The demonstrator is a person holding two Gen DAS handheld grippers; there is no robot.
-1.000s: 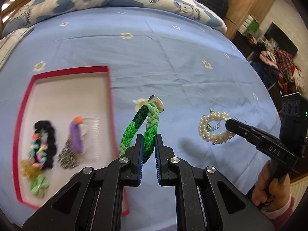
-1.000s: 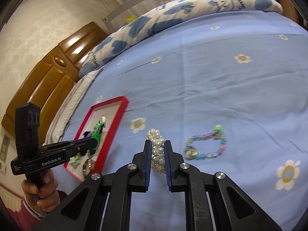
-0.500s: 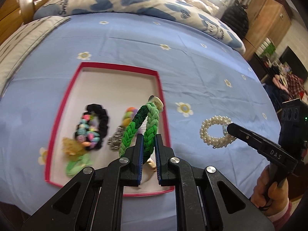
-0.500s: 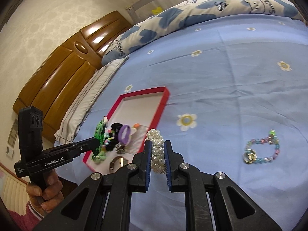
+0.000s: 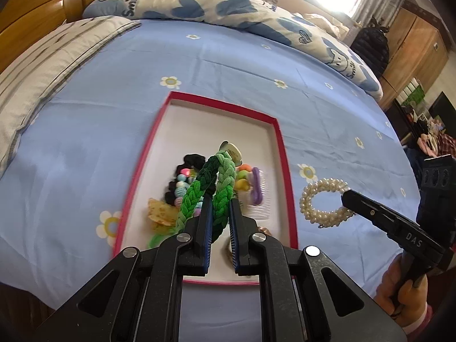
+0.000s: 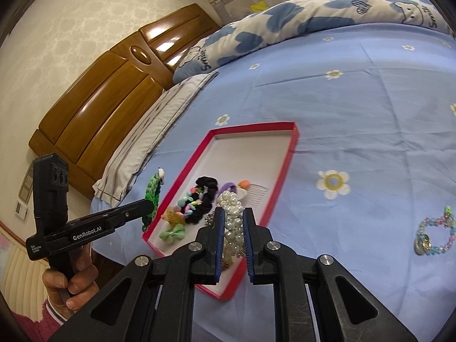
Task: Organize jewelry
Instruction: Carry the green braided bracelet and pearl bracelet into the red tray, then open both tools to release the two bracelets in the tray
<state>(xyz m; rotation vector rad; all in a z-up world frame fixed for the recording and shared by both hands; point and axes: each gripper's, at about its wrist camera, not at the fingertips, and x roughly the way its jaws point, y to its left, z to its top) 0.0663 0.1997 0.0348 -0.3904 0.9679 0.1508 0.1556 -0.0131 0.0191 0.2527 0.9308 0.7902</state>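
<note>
My left gripper (image 5: 219, 202) is shut on a green braided bracelet (image 5: 212, 182), held in the air over the near half of the red-rimmed white tray (image 5: 216, 105). Seen from the right wrist, that bracelet (image 6: 152, 196) hangs by the tray's (image 6: 253, 126) left rim. My right gripper (image 6: 233, 213) is shut on a white pearl bracelet (image 6: 231, 213), above the tray's near right corner; the left wrist view shows the pearls (image 5: 322, 199) just right of the tray. Inside lie a black scrunchie (image 6: 206, 192), a beaded band (image 5: 182, 183), a clear comb (image 5: 258, 196) and a green bow (image 6: 172, 232).
A pastel bead bracelet with a ring (image 6: 434, 232) lies on the blue flowered sheet (image 6: 356, 108) to the right. A heart-print duvet (image 5: 228, 8) and a striped pillow (image 6: 148, 139) line the far side, before a wooden headboard (image 6: 114, 79). The bed's edge is close below the tray.
Both grippers have carried their bracelets leftward across the bed to the tray. The green bracelet now hangs over the tray's contents, and the pearls have reached its right rim.
</note>
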